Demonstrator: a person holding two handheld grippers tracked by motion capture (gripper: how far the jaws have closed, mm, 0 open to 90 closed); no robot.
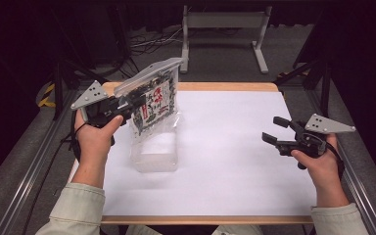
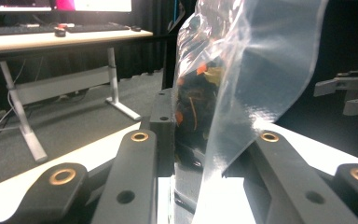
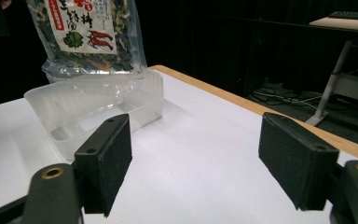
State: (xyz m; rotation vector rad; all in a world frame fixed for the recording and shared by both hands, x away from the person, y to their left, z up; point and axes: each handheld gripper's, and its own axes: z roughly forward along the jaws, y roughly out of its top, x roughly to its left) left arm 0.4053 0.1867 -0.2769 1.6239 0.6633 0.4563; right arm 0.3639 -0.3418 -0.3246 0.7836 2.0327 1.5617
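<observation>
Covering left tongs (image 1: 136, 104): clear snack bag (image 1: 154, 100)

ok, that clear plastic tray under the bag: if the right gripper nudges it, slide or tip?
The clear plastic tray looks thin-walled and empty, so probably very light; it would likely slide on the smooth white tabletop rather than tip, being low and wide. Its walls may flex if pinched. The right gripper is open, apart from it.

Bag (image 1: 152, 100) above tray (image 1: 155, 152), left of right tongs (image 1: 275, 129).
</observation>
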